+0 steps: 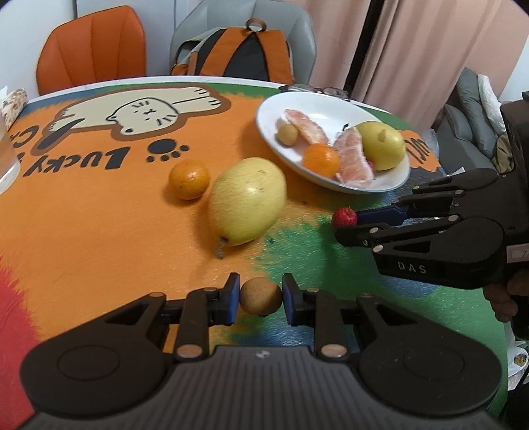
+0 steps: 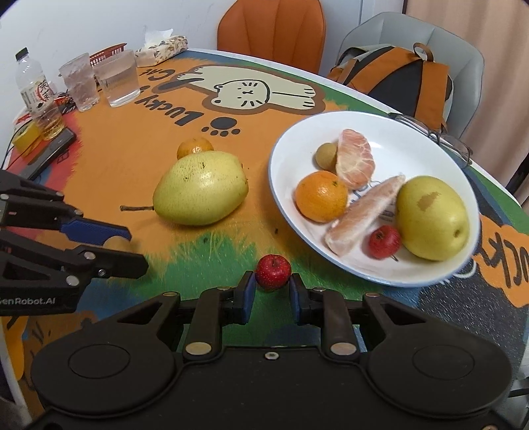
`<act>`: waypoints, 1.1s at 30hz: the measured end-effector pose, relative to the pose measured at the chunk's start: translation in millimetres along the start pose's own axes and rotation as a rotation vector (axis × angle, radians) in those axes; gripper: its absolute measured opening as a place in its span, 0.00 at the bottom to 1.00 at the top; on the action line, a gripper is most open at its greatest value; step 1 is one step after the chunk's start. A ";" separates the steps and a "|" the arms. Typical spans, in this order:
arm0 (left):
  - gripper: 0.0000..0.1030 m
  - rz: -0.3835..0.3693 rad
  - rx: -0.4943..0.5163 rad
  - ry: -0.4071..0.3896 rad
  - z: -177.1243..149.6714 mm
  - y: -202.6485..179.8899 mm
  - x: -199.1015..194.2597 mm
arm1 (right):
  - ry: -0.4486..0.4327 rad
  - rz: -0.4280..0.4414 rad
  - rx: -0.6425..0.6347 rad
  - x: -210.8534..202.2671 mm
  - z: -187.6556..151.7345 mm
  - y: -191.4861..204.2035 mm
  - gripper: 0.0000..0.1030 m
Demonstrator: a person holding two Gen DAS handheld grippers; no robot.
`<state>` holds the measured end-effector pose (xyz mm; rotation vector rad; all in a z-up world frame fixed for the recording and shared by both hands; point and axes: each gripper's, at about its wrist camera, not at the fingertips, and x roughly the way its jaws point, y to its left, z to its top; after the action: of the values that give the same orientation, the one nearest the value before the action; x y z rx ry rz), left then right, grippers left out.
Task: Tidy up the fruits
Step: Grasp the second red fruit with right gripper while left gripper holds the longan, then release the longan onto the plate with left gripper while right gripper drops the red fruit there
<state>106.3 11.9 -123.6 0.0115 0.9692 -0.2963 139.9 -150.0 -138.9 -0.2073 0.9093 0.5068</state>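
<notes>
My left gripper (image 1: pixel 261 299) is shut on a small brown round fruit (image 1: pixel 261 297), low over the tablecloth; it also shows in the right wrist view, left gripper (image 2: pixel 132 246). My right gripper (image 2: pixel 272 287) is shut on a small red fruit (image 2: pixel 273 272) just in front of the white plate (image 2: pixel 413 139). The plate holds an orange (image 2: pixel 320 196), two peeled citrus segments, a yellow pear (image 2: pixel 433 218), another red fruit (image 2: pixel 383 241) and a brown one. A large yellow pear (image 2: pixel 201 188) and a mandarin (image 2: pixel 195 147) lie on the cloth left of the plate.
Two glasses (image 2: pixel 117 79), a bottle (image 2: pixel 31 82), a tissue box (image 2: pixel 162 48) and a phone (image 2: pixel 49 150) crowd the far left of the table. Spectacles (image 2: pixel 436 135) lie behind the plate. An orange chair (image 2: pixel 271 29) and a backpack (image 2: pixel 396 72) on a grey chair stand beyond.
</notes>
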 end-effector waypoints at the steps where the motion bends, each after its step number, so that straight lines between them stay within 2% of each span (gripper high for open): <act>1: 0.25 -0.003 0.003 -0.001 1.1 -3.2 -0.5 | 0.002 0.002 0.002 -3.2 -1.6 -2.0 0.23; 9: 0.25 -0.027 0.036 -0.006 6.3 -31.1 -3.6 | 0.030 0.003 0.009 -21.5 -15.5 -19.3 0.23; 17: 0.25 -0.043 0.055 -0.007 15.0 -53.8 1.3 | 0.021 -0.004 0.023 -41.7 -19.9 -42.0 0.23; 25: 0.25 -0.049 0.054 -0.033 35.8 -66.6 9.5 | -0.006 -0.008 0.023 -50.4 -10.2 -62.5 0.23; 33: 0.25 -0.047 0.065 -0.053 63.8 -74.9 23.0 | -0.043 0.003 0.016 -48.6 15.1 -78.6 0.23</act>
<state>151.2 -74.6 -96.8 0.0397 0.9084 -0.3698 165.4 -228.2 -94.2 -0.1797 0.8717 0.5047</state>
